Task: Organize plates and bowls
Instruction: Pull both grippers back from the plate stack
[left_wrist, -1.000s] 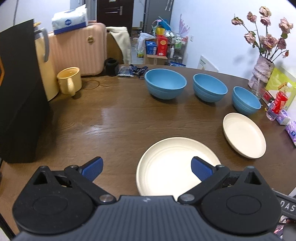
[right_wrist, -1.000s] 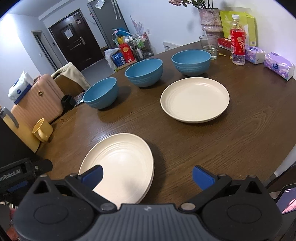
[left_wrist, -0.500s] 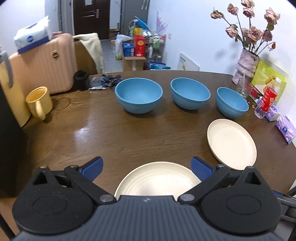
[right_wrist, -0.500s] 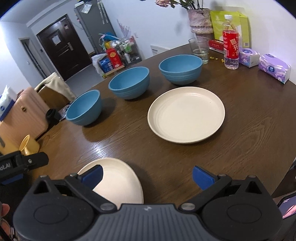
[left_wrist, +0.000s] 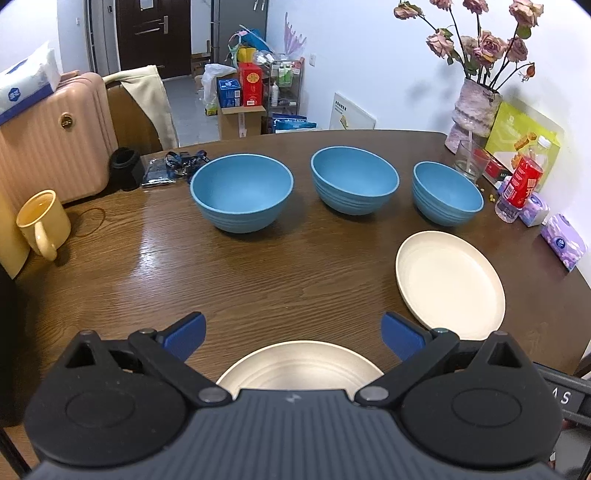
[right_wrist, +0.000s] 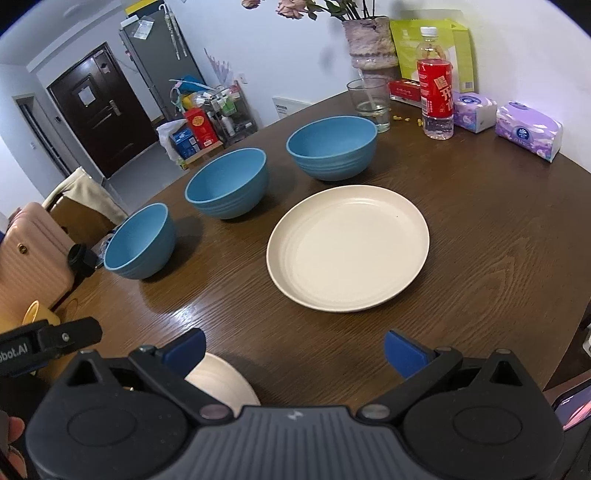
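left tool (left_wrist: 291, 332) released, right tool (right_wrist: 293, 349) released | over near plate (left_wrist: 299, 363), holding nothing | risk: shallow rim grip, plate sliding on desk (left_wrist: 258, 277) toward bowls (left_wrist: 242, 192)

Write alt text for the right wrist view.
An open right gripper hovers over a brown wooden table, facing a cream plate with three blue bowls lined up behind it. A second cream plate peeks out under its left finger, and a red-labelled bottle stands at the back.
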